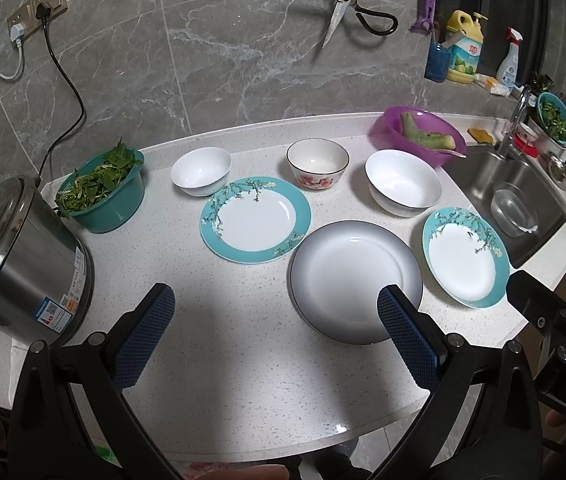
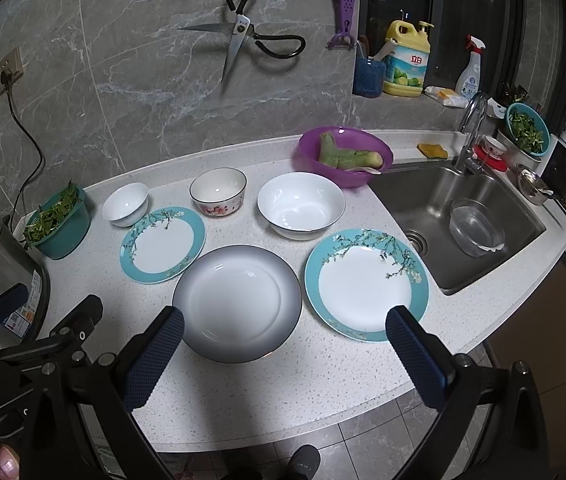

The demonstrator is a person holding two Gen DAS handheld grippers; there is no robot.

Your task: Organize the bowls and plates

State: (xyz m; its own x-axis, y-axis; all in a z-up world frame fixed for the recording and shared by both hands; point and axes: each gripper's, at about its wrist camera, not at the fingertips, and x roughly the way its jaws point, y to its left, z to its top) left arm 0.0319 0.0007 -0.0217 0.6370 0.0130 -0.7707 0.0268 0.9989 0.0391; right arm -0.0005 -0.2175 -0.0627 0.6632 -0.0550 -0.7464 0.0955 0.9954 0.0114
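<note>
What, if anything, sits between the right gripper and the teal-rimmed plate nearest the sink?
Nothing visible. The right gripper is open above the countertop's near edge, and only bare speckled white countertop lies before the teal-rimmed floral plate. The grey-rimmed white plate lies to that plate's left, apart from it.

Three plates and three bowls lie ahead of the grippers; two teal colanders of greens flank them.
</note>
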